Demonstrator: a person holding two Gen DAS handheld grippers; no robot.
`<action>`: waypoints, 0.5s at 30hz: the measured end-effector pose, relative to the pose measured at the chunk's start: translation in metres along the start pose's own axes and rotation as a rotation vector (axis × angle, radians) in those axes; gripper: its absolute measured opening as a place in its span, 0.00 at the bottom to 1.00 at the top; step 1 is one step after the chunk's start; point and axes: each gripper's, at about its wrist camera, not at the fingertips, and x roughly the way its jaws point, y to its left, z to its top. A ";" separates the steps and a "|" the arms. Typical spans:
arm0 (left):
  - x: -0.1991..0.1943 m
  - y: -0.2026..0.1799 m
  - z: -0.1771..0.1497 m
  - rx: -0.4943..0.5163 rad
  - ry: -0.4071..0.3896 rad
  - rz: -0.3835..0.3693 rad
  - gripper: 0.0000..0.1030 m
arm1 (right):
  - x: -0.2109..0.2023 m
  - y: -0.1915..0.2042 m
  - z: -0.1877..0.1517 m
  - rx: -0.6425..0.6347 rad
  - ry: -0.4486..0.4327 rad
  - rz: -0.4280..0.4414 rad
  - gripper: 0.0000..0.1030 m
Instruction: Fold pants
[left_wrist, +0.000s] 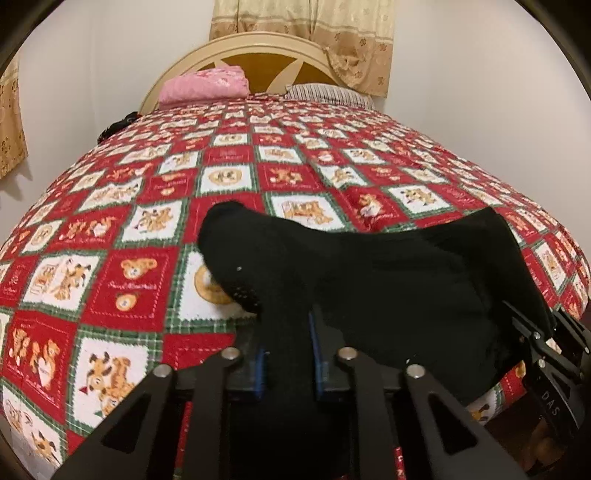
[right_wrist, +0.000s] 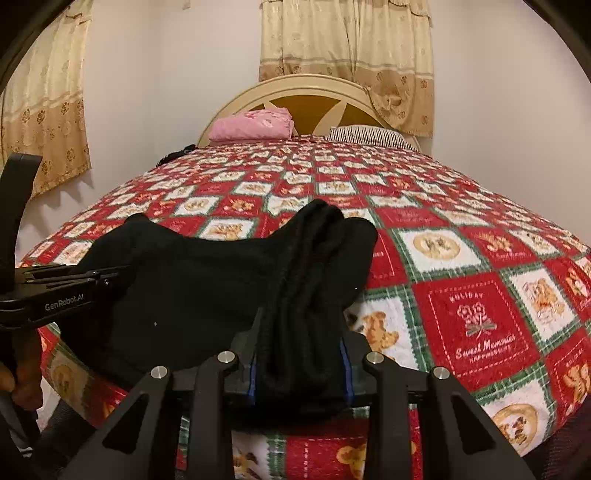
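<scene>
A: The pants (right_wrist: 192, 280) look like matt black knit cloth, ribbed along one edge; the bedspread (right_wrist: 480, 314) is fuzzy printed cloth.

B: The left gripper (left_wrist: 286, 347) is matt black plastic with shiny metal pins and blue pads (left_wrist: 317, 350); the headboard (left_wrist: 258, 55) looks like smooth painted wood; the curtains (right_wrist: 343, 40) are patterned cloth.
</scene>
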 end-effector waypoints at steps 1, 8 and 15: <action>-0.002 0.002 0.002 -0.002 -0.006 -0.002 0.18 | -0.003 0.003 0.003 -0.002 -0.008 0.009 0.32; 0.003 0.008 0.000 -0.021 0.005 -0.002 0.17 | -0.008 0.016 0.007 -0.031 -0.036 0.008 0.32; 0.007 0.005 -0.002 -0.008 0.019 0.011 0.23 | 0.000 0.007 0.001 0.009 -0.006 0.002 0.32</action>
